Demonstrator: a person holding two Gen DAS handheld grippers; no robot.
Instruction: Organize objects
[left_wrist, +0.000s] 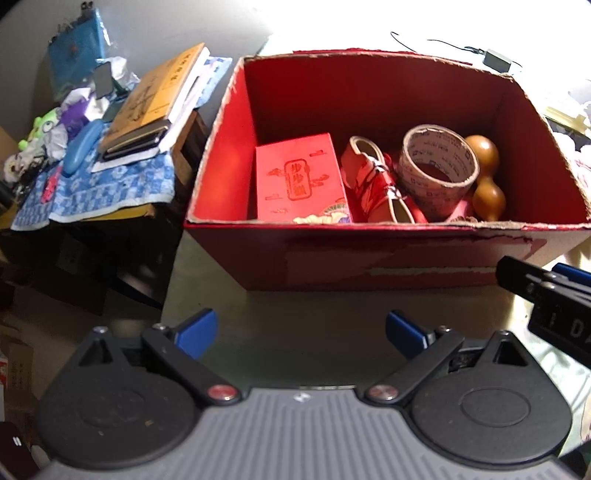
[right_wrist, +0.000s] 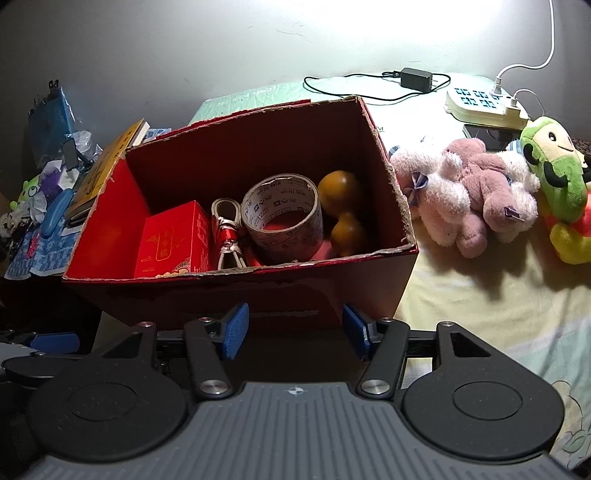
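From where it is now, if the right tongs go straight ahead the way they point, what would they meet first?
Most likely the near outer wall of the red cardboard box. The open right tongs point at it, below its torn rim, so not at the tape roll inside. Depth is hard to judge.

Red carton (right_wrist: 110, 229), orange-brown gourd (right_wrist: 341, 212), pink-and-white plush (right_wrist: 476, 192), green plush (right_wrist: 554, 173), blue-checked cloth (left_wrist: 110, 184).

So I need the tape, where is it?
In the red box, right half, standing between the gourd and the red pouch.
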